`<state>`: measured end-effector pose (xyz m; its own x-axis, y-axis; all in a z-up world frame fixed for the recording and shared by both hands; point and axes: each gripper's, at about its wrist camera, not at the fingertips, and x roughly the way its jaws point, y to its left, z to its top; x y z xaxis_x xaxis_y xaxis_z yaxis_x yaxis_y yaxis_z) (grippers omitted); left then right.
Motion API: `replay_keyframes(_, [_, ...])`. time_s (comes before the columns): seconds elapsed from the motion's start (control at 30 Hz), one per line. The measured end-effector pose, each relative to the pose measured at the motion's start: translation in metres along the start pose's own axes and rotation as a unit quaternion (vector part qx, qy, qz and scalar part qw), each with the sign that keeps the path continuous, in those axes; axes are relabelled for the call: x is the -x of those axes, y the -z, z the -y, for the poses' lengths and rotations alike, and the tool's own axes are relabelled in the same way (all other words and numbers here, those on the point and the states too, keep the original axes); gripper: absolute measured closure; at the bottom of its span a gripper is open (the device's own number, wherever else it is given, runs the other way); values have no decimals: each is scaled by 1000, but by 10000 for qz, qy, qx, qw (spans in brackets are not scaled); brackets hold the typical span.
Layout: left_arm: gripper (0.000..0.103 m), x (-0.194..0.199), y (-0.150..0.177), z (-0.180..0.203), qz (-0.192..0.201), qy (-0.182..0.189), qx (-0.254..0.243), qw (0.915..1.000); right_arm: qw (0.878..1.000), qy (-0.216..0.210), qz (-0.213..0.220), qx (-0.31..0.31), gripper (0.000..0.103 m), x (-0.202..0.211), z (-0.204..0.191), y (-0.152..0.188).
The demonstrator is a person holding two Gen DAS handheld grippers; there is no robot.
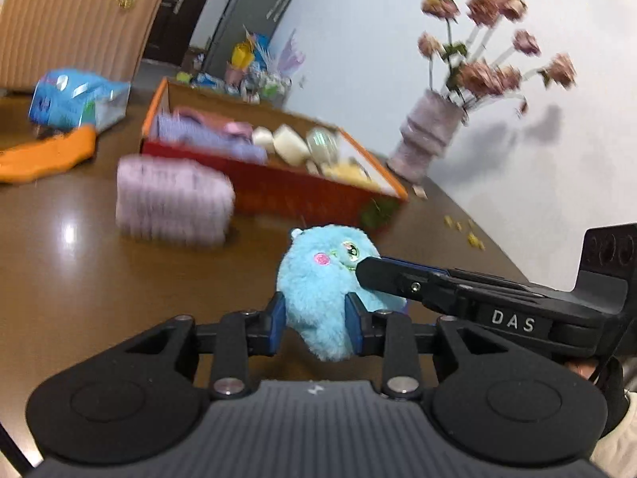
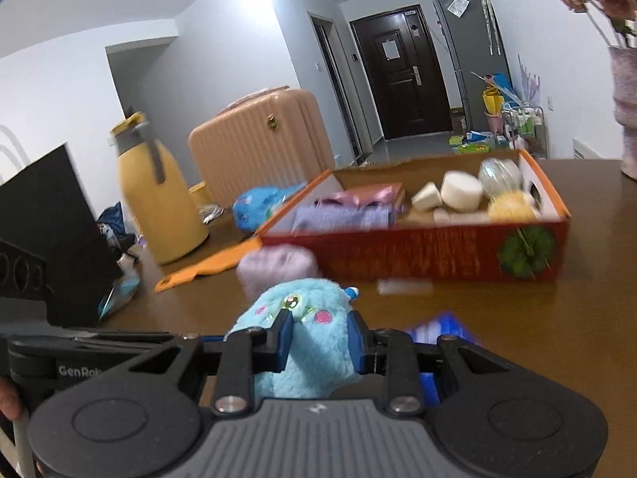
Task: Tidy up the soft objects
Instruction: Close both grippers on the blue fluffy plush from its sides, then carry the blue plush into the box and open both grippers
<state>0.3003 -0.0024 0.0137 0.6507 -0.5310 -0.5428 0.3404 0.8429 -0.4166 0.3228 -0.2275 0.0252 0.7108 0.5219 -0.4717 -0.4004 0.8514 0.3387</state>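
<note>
A fluffy light-blue plush toy [image 1: 322,279] with pink cheeks is held over the brown table [image 1: 79,279], in front of the red box. My left gripper [image 1: 314,314] is shut on its lower body, blue pads sunk into the fur. From the right, a finger [image 1: 382,275] of the other gripper presses against its face. In the right wrist view the same plush toy [image 2: 302,318] sits between the pads of my right gripper [image 2: 320,338], which is shut on it too.
The red box [image 1: 318,195] [image 2: 398,255] with orange rim holds purple cloths, white sponges and a yellow ball. A purple fluffy bundle [image 1: 175,199] lies before it. Also here: an orange lid [image 1: 47,155], a blue bag [image 1: 75,95], a flower vase [image 1: 426,135], a yellow jug [image 2: 159,199].
</note>
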Motion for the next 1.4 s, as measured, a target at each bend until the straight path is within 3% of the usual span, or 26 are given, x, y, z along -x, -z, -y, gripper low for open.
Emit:
replay_keyframes(0.17, [71, 21, 48, 17, -261, 9, -1, 9997, 9993, 191, -208, -254, 75, 47, -15, 59])
replay_keyframes(0.27, [69, 32, 64, 21, -198, -204, 1, 9996, 9985, 319, -270, -353, 73, 62, -17, 81])
replay_keyframes(0.47, [56, 52, 74, 23, -189, -77, 115, 9997, 9988, 252, -27, -426, 70, 81, -18, 85])
replay_keyframes(0.57, [55, 45, 75, 27, -259, -91, 123, 9995, 9988, 130, 10, -482, 60, 75, -14, 82])
replay_keyframes(0.67, [59, 34, 76, 26, -376, -84, 177, 9991, 9985, 72, -43, -533, 60, 63, -9, 78])
replay_keyframes(0.77, [75, 27, 75, 21, -357, -28, 283, 9990, 9976, -52, -115, -679, 61, 51, -2, 76])
replay_keyframes(0.83, [78, 25, 73, 18, -302, 27, 300, 9991, 9966, -172, -212, -783, 74, 44, 3, 76])
replay_keyframes(0.87, [79, 25, 70, 18, -253, 22, 282, 9993, 9966, -169, -202, -785, 74, 43, 3, 75])
replay_keyframes(1.03, [79, 21, 27, 21, 100, 273, 120, 9995, 9962, -219, 194, -817, 75, 50, 7, 45])
replay_keyframes(1.23, [79, -30, -80, 23, 575, 336, -239, 9975, 9971, 166, 735, -130, 75, 17, 25, -58])
replay_keyframes(1.4, [79, -104, -141, -8, 337, 35, -140, 9993, 9982, 481, 314, 170, 75, -62, 55, -127])
